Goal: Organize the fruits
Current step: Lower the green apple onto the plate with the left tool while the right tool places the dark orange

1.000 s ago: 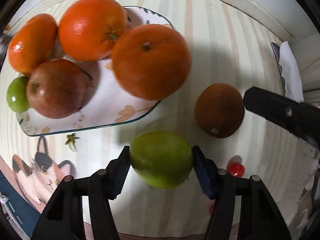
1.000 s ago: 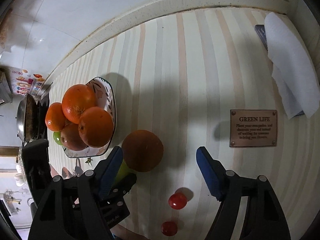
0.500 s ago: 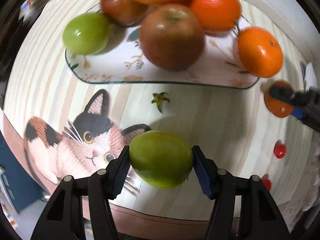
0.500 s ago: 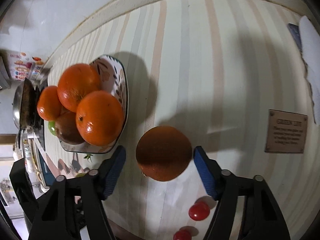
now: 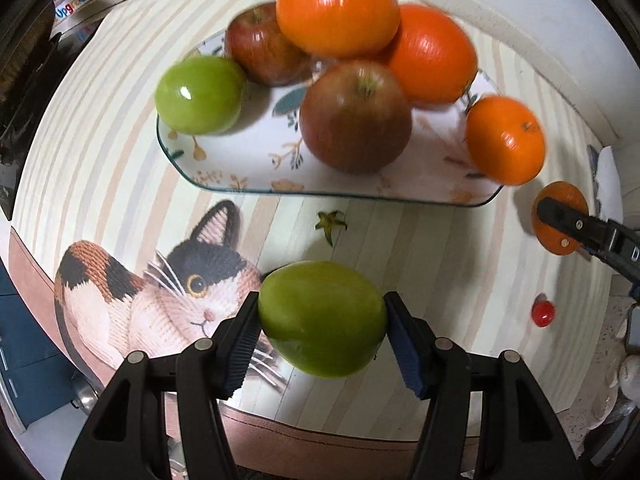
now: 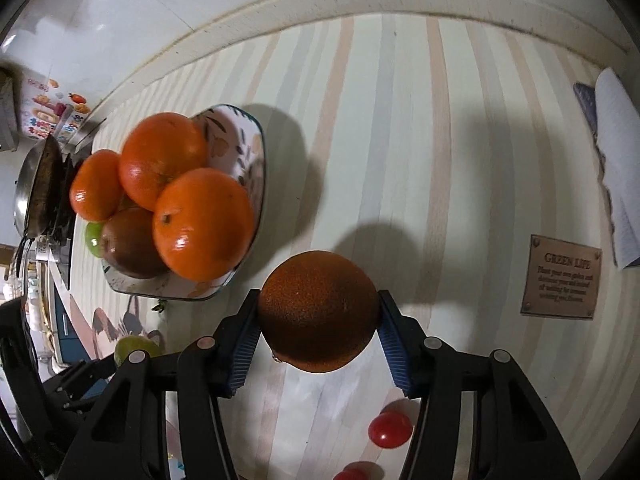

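My left gripper (image 5: pixel 322 320) is shut on a green apple (image 5: pixel 322 318) and holds it above the cat mat, in front of the floral plate (image 5: pixel 248 160). The plate holds oranges (image 5: pixel 338 12), red apples (image 5: pixel 354 118) and another green apple (image 5: pixel 200 94). My right gripper (image 6: pixel 318 318) is shut on a dark orange (image 6: pixel 318 310), lifted to the right of the plate (image 6: pixel 250 136). That gripper with the orange also shows at the right edge of the left wrist view (image 5: pixel 560 224).
A green stem piece (image 5: pixel 330 224) lies in front of the plate. Cherry tomatoes (image 6: pixel 390 430) lie on the striped mat near the front. A brown plaque (image 6: pixel 562 278) and a white cloth (image 6: pixel 618 160) are at the right. A pan (image 6: pixel 38 188) stands at the far left.
My left gripper lifted the green apple and swung round to the plate's front side. My right gripper moved over the dark orange, shut on it and raised it.
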